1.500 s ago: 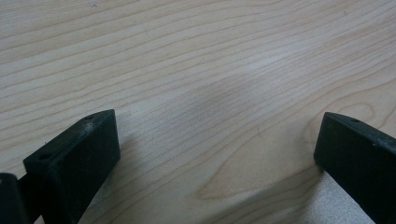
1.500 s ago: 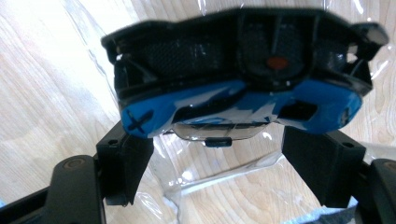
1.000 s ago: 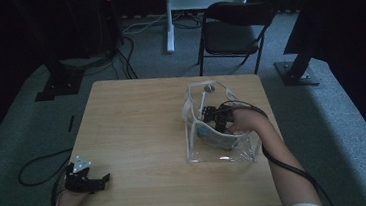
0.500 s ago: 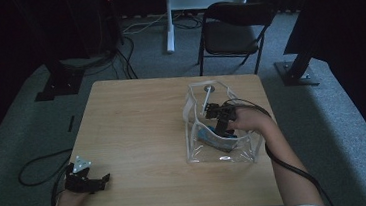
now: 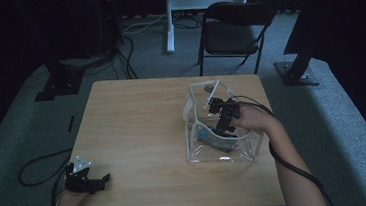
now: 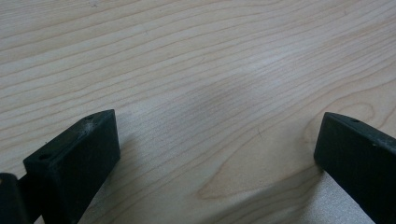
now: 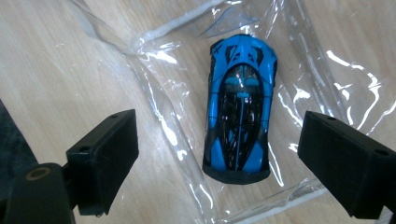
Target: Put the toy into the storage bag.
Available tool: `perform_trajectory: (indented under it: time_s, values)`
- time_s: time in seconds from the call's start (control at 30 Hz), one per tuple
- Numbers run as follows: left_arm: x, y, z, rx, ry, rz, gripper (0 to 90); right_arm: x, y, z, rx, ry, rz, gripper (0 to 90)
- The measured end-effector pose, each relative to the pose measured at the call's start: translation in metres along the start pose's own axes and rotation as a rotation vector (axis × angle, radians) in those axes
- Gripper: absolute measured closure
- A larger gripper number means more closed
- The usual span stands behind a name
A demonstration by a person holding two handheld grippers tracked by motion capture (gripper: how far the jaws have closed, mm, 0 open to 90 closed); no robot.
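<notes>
From high up, a clear bag (image 5: 222, 129) stands on the tabletop (image 5: 138, 132). The right gripper (image 5: 222, 115) hangs over the bag's open top. A blue car (image 5: 213, 136) lies inside the bag. The left gripper (image 5: 88, 180) sits far from the bag, at the near edge, with jaws apart. In the left gripper view, its jaws are wide apart over bare wood. In the right gripper view, the right gripper's jaws have just been opening; the car (image 7: 240, 107) lies flat in the bag (image 7: 187, 84) below them, not touched.

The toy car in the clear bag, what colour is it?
Bright blue with black; the toy car shows best in the right gripper view.
</notes>
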State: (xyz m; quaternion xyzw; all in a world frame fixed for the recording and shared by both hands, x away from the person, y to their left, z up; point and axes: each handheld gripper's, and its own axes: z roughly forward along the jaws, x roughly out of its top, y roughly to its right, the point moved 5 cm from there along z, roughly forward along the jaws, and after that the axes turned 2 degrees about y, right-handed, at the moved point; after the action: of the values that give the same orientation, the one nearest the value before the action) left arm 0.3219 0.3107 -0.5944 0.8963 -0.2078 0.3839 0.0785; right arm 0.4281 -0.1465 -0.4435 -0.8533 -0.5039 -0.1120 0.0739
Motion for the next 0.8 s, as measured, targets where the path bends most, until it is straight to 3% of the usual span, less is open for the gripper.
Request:
perform_trajectory:
  time_s: [0.27, 0.8]
  values:
    - [0.000, 0.000, 0.000, 0.000, 0.000, 0.000, 0.7, -0.002, -0.002, -0.007, 0.019, 0.048, -0.004, 10.6]
    - [0.000, 0.000, 0.000, 0.001, 0.001, 0.002, 0.7, -0.009, -0.007, -0.038, 0.017, 0.277, 0.008, 10.6]
